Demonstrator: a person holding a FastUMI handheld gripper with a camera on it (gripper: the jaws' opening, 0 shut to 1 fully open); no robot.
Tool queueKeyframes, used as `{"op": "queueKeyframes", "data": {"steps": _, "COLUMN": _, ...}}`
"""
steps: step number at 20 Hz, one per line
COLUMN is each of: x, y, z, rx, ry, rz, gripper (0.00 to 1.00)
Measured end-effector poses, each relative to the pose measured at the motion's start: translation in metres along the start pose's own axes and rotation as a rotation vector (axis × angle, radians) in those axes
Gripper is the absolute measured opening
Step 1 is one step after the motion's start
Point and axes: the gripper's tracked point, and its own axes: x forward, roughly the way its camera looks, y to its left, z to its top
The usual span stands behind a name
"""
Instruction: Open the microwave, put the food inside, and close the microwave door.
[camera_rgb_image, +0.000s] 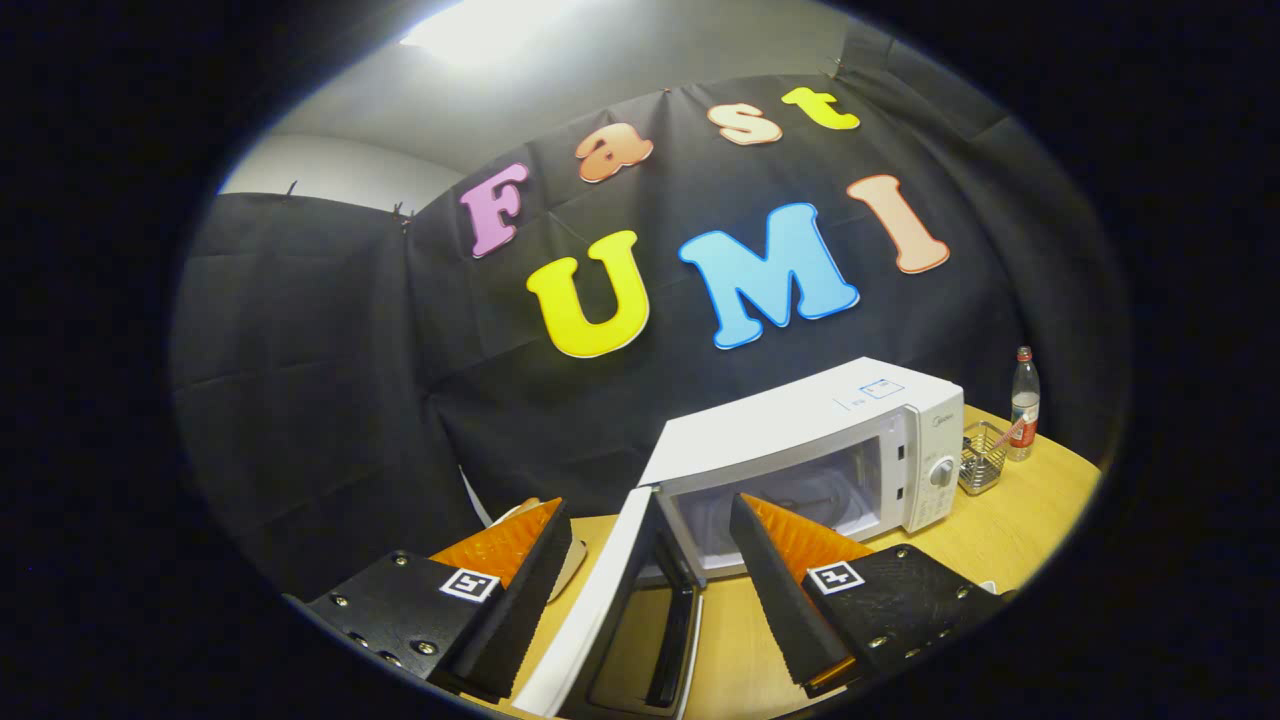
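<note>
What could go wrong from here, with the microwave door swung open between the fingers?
1. The microwave door stands open between the spread fingers of the gripper, not clamped; a sideways move could knock it further or swing it shut.
2. The wire basket and bottle stand close beside the microwave; a wide swing could tip them.
3. A pale item lies partly hidden behind one finger; it may get bumped.

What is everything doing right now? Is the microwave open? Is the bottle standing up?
Microwave: open, cavity showing.
Microwave door: swung out wide, its edge between the gripper's fingers.
Gripper: open, fingers apart on either side of the door, not pressing on it.
Bottle: upright, capped.
Wire basket: upright beside the bottle.
</note>
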Motion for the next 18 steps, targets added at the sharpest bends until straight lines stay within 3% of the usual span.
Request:
{"op": "queueKeyframes", "data": {"steps": 8, "x": -0.026, "y": 0.109, "z": -0.060, "rx": -0.067, "ry": 0.080, "rz": 0.219, "gripper": 0.95}}
{"op": "queueKeyframes", "data": {"steps": 12, "x": -0.038, "y": 0.144, "z": -0.103, "rx": -0.127, "ry": 0.163, "rz": 0.305, "gripper": 0.86}}
{"op": "queueKeyframes", "data": {"steps": 14, "x": -0.048, "y": 0.154, "z": -0.133, "rx": -0.164, "ry": 0.219, "rz": 0.343, "gripper": 0.70}}
{"op": "queueKeyframes", "data": {"steps": 16, "x": -0.058, "y": 0.155, "z": -0.157, "rx": -0.205, "ry": 0.263, "rz": 0.351, "gripper": 0.68}}
{"op": "queueKeyframes", "data": {"steps": 17, "x": -0.062, "y": 0.158, "z": -0.167, "rx": -0.212, "ry": 0.286, "rz": 0.369, "gripper": 0.36}}
{"op": "queueKeyframes", "data": {"steps": 18, "x": -0.067, "y": 0.158, "z": -0.182, "rx": -0.215, "ry": 0.315, "rz": 0.381, "gripper": 0.30}}
